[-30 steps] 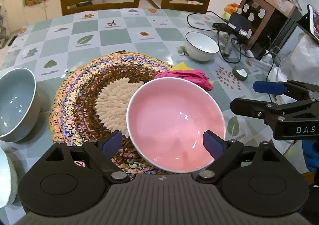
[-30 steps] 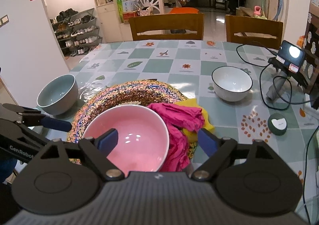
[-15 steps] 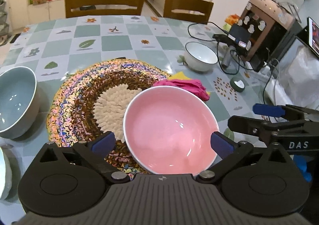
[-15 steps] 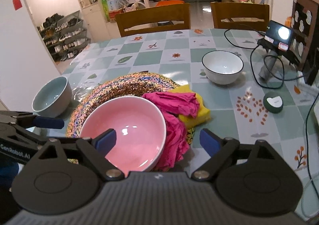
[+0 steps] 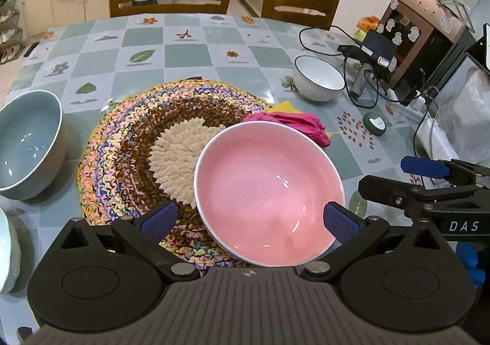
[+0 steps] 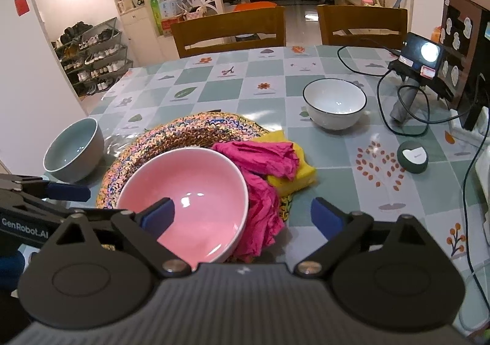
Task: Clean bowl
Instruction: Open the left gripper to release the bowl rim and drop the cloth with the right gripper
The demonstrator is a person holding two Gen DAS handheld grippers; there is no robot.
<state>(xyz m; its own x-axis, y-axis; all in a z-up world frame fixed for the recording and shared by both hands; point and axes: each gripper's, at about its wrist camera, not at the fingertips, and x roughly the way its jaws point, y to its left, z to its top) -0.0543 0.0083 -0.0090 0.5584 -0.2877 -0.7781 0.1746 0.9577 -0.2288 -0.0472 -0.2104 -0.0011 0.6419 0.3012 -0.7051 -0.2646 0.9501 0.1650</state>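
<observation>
Pink bowl, multicoloured braided mat with cream centre, magenta cloth, yellow sponge, green-and-white chequered bench, blue-padded fingers.

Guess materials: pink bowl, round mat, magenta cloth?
Pink bowl: likely glazed ceramic; glossy, sharp highlights, white rim. Round mat: braided multicolour yarn with a fluffy cream centre, matte. Magenta cloth: thin woven fabric, probably; crumpled into soft folds, no sheen.

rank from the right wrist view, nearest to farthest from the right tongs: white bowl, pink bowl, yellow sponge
1. pink bowl, just ahead, by the left finger of the right tongs.
2. yellow sponge, farther ahead, partly under the magenta cloth.
3. white bowl, far right on the table.
</observation>
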